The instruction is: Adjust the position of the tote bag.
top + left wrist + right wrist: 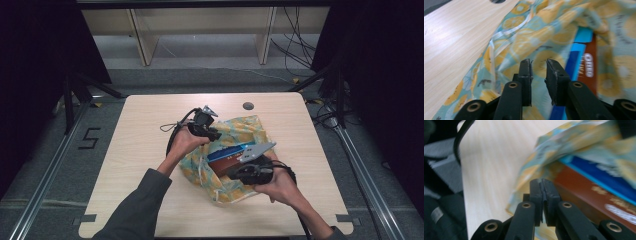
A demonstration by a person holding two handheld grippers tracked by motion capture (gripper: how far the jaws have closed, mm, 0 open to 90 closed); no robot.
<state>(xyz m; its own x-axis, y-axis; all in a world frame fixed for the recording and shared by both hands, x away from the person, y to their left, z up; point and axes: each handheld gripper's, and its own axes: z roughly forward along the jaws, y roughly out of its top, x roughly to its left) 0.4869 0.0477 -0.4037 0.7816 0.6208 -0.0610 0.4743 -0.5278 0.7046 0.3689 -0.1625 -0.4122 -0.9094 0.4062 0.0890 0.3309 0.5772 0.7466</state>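
Pale wooden table point(150, 120) stands on a grey floor, with dark curtains at both sides and a wooden frame at twelve o'clock. At the centre of the table lies a cloth bag point(245, 129) printed with orange slices on turquoise, its mouth gaping. Inside the bag sit two boxes, a brown box point(226, 164) and a blue box point(230, 151) lying on top of it. The left gripper point(538, 65) sits at ten o'clock of the bag, just over the cloth, jaws slightly apart with nothing pinched between them. The right gripper point(542, 187) comes in at five o'clock of the bag, by its lower edge beside the brown box, jaws pressed together and empty.
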